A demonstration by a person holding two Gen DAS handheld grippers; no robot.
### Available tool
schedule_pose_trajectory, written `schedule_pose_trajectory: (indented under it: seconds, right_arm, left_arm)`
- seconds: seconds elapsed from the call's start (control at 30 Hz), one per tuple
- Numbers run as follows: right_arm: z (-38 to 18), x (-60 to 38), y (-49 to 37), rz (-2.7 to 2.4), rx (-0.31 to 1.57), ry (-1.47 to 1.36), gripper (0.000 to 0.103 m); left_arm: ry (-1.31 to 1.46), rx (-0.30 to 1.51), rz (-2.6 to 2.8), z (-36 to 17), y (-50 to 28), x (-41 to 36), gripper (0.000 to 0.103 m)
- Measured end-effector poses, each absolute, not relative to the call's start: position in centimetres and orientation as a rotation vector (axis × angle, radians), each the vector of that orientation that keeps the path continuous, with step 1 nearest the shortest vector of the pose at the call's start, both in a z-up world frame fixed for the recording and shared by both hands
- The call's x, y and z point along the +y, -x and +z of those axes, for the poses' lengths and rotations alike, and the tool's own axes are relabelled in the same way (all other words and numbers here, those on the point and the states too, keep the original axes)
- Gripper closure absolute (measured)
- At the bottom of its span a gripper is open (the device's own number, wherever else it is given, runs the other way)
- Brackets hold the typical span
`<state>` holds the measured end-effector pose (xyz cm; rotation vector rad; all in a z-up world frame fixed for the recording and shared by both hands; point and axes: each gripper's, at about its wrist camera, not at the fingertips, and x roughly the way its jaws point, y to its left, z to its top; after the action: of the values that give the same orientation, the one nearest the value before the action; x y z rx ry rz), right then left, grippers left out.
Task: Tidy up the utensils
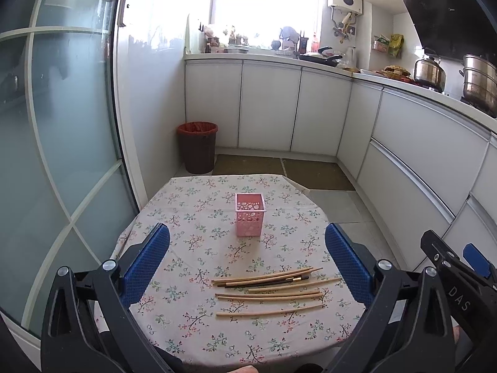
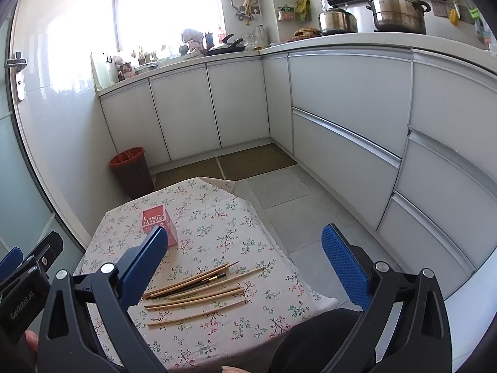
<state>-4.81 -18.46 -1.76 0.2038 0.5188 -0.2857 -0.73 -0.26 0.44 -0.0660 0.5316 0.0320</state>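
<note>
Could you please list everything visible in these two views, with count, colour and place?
pink holder: one, pink perforated, upright mid-table, empty as far as visible
chopsticks: a loose bunch, light wood with one dark, flat on the cloth nearer than the holder
tablecloth: one, white floral, covering the table
bin: one, brown with red liner, on the floor beyond the table
cabinets: white, along the walls
steel pots: several, silver, on the counter at right
left gripper: black frame, blue pads, open above the table
right gripper: same build, open
</note>
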Motion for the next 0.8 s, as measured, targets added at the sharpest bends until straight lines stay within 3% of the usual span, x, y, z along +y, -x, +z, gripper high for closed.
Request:
schedule_pose_trajectory:
  seconds: [0.8]
  right_arm:
    - [-2.06, -18.46, 4.49, -0.279, 0.538, -0.207, 0.007]
  left_arm:
    - [0.064, 0.541, 0.041, 0.05, 0.53, -0.14, 0.007]
